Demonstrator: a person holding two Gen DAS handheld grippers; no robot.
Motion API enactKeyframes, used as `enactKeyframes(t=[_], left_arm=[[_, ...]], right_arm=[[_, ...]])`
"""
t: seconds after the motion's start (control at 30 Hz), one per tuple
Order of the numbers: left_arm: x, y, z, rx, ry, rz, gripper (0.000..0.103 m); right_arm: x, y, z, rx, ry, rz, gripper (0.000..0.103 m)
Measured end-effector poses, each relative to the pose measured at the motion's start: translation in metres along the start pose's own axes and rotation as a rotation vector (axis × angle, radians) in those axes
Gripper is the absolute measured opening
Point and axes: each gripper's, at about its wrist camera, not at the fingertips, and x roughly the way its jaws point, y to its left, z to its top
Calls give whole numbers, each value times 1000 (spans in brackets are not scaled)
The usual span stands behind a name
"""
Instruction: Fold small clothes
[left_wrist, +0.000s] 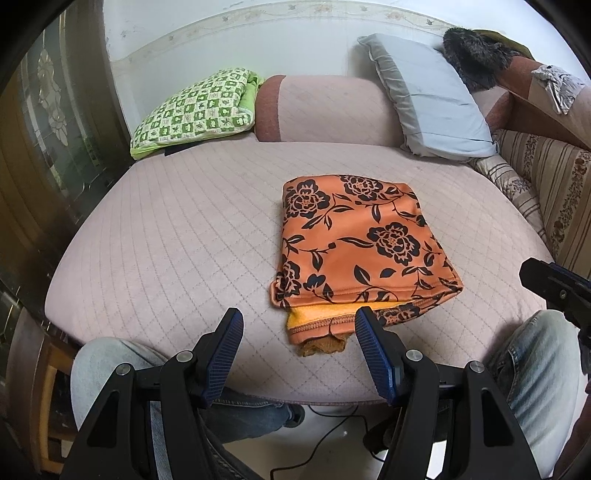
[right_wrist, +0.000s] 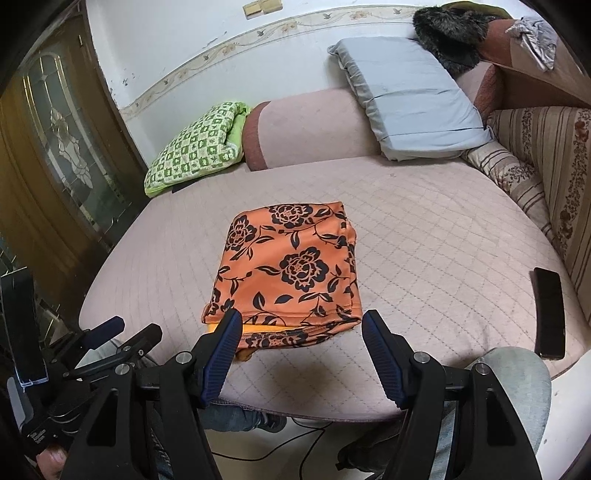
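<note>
The orange, black-flowered fabric garment (right_wrist: 288, 269) lies folded on the pink quilted bed (right_wrist: 424, 258). Both hand-held grippers, left (left_wrist: 299, 328) and right (right_wrist: 303, 328), hang released; best tuck its protruding near hem squarely.

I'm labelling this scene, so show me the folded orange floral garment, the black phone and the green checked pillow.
folded orange floral garment (right_wrist: 291, 266): right wrist view, middle of top layer.
black phone (right_wrist: 550, 314): right wrist view, centre of its face.
green checked pillow (left_wrist: 195, 110): left wrist view, middle of patterned cover.

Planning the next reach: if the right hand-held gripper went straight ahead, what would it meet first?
Probably the folded garment: its near edge lies just ahead of the open right hand-held gripper, though depth is uncertain.
</note>
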Motion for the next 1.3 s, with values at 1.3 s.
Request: enactKeyframes(t=[1.3], left_arm=[[2, 4, 0, 1, -47, -26, 67]], right_arm=[[13, 1, -2, -27, 19, -51, 69]])
